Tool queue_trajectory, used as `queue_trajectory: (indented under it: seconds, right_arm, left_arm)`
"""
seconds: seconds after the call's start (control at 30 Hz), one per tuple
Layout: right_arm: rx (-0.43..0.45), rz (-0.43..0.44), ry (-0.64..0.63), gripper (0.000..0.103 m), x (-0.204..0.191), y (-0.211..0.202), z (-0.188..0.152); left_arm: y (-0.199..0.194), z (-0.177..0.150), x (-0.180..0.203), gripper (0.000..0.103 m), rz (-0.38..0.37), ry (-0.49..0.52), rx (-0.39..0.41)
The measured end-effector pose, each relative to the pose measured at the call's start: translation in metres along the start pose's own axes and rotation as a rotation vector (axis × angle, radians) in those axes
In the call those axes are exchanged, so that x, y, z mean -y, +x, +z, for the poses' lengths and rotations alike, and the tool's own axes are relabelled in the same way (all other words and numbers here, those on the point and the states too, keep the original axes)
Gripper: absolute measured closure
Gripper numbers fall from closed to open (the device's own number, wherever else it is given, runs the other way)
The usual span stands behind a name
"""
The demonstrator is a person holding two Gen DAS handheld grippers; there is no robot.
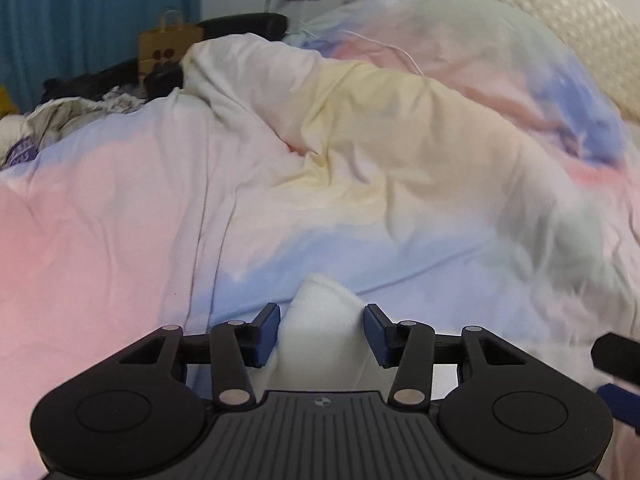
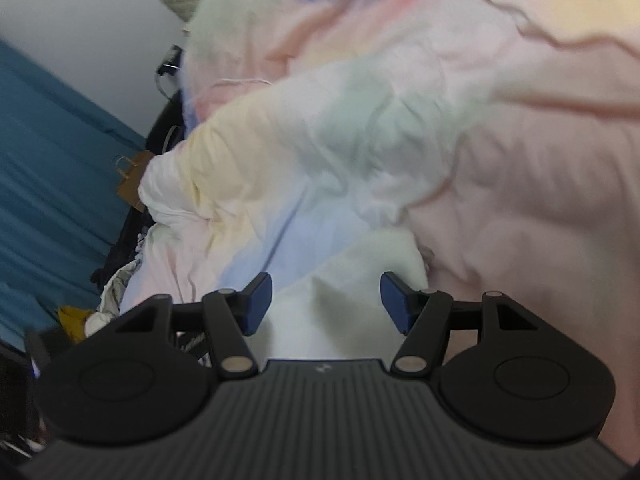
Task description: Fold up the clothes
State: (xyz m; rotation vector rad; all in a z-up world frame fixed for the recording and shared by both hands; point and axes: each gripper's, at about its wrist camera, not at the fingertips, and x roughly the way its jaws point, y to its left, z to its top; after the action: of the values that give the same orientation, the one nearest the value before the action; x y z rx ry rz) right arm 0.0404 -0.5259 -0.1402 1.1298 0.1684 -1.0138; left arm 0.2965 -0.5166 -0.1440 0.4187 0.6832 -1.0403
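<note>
A: Left wrist view, left to right. Teal curtain at far left. Clothes pile at the bed's left edge, dark items behind it. Paper bag stands beyond the pile, against the wall.

B: And the bed?

A: Pastel duvet covers nearly all of the frame, bunched into a ridge running up to the right. Thin white cable lies across the upper part of the ridge. Quilted headboard at top right.

B: Left gripper?

A: Jaws spread. White garment sits in the gap on the duvet; neither blue pad is clearly pressing it. Contact at the pads cannot be settled.

B: Right wrist view?

A: Frame is tilted and blurred. Curtain at left, bag beside the duvet's edge, clothes pile below it. Duvet fills the middle and right.

B: Right gripper?

A: Jaws spread wide. The white garment lies on the duvet between and beneath the fingers. No pinch visible. A dark part with a blue tip at the right edge of the left view looks like this gripper, just beside the left one.
</note>
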Motion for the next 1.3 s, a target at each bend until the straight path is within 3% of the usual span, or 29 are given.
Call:
queue_trajectory:
  seconds: [0.1,0.3,0.43,0.57,0.67,0.8,0.93,1.0,1.03,1.1,1.2,1.3]
  right_arm:
    - [0.01,0.024,-0.046,0.039,-0.006,-0.003,-0.001]
    - [-0.024,0.09,-0.146,0.039,-0.025,-0.01,-0.011]
    - [-0.084,0.162,-0.237,0.039,-0.044,-0.019,-0.029]
    - [-0.134,0.224,-0.313,0.039,-0.061,-0.031,-0.047]
    - [-0.143,0.258,-0.368,0.039,-0.071,-0.042,-0.06]
    - [-0.126,0.267,-0.469,0.039,-0.083,-0.048,-0.077]
    - [-0.13,0.26,-0.55,0.039,-0.093,-0.039,-0.096]
    - [-0.138,0.266,-0.571,0.039,-0.097,-0.034,-0.103]
    - [-0.139,0.266,-0.578,0.039,-0.097,-0.031,-0.105]
    - [-0.145,0.255,-0.596,0.039,-0.099,-0.026,-0.11]
    - [-0.156,0.258,-0.611,0.039,-0.104,-0.022,-0.118]
    - [-0.152,0.273,-0.629,0.039,-0.108,-0.023,-0.123]
  left_arm:
    - [-0.023,-0.005,-0.004,0.052,0.012,-0.027,0.03]
    - [-0.145,-0.056,-0.049,0.036,0.198,-0.089,0.08]
    - [-0.217,-0.102,-0.084,0.03,0.488,-0.071,0.061]
    - [-0.249,-0.14,-0.118,0.027,0.786,-0.067,-0.054]
    - [-0.252,-0.158,-0.145,0.027,0.884,-0.117,-0.122]
    - [-0.228,-0.161,-0.171,0.026,0.898,-0.14,-0.181]
    - [-0.192,-0.142,-0.183,0.021,0.948,-0.111,-0.244]
    - [-0.179,-0.137,-0.193,0.033,0.964,-0.119,-0.26]
    - [-0.175,-0.134,-0.197,0.052,0.959,-0.131,-0.271]
    - [-0.171,-0.127,-0.205,0.062,0.938,-0.163,-0.296]
    - [-0.196,-0.109,-0.201,0.069,0.859,-0.251,-0.208]
    - [-0.247,-0.084,-0.19,0.07,0.724,-0.289,-0.04]
